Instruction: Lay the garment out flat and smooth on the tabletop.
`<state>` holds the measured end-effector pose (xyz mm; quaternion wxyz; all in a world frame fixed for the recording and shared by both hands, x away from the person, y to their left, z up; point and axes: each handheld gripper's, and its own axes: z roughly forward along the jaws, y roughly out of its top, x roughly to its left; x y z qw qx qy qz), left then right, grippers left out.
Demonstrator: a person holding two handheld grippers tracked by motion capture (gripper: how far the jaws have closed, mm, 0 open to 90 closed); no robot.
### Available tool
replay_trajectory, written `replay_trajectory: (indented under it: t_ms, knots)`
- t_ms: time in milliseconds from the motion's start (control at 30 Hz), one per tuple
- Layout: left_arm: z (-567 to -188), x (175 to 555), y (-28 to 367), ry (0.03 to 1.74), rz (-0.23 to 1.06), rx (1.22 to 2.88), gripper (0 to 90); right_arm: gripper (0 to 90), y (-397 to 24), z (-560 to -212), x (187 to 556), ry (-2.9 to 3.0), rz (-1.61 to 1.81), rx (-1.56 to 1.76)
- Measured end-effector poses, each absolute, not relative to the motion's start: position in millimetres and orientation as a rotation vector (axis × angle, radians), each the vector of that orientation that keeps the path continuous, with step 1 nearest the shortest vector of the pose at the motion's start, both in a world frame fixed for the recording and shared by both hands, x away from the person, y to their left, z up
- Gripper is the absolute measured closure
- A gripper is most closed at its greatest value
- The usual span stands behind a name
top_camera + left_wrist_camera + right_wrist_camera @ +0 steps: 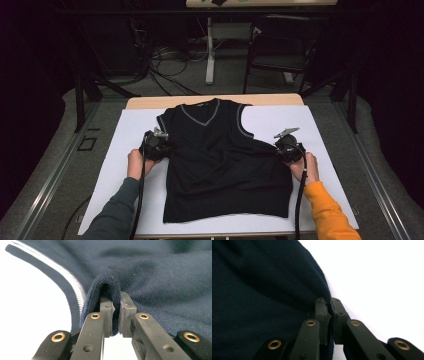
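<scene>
On white sheet (125, 135), pinched vest (225, 160)

Left forearm: grey-green sleeve, entering from the bottom edge, angled up and inward. Left hand (135, 162): wrapped around the body of the left gripper (115, 315), cable trailing back along the arm. Jaws: pressed together on a fold of fabric.

Right forearm: orange sleeve, entering from the lower right. Right hand (306, 167): holding the right gripper (329, 315), grey plate on top. Jaws: clamped on a fabric edge.
</scene>
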<state>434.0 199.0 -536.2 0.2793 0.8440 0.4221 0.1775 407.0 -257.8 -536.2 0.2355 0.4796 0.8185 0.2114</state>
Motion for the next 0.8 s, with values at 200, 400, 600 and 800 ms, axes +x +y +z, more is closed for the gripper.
replay_trajectory:
  t_ms: [200, 400, 600, 800]
  knots:
    - [-527, 420, 208, 1.202, 0.401, 2.226, 55.3, 83.3, -259, -541, 407, 2.243, 0.575, 1.319]
    - [-525, 388, 216, 1.255, 0.322, 2.249, 38.3, 75.5, -258, -534, 395, 2.225, 0.59, 1.304]
    - [-534, 362, 201, 1.166, 0.105, 2.25, 32.9, 52.5, -257, -522, 381, 2.253, 0.694, 1.352]
    - [-544, 361, 188, 1.062, 0.121, 2.332, 76.1, 42.2, -255, -530, 377, 2.329, 0.693, 1.365]
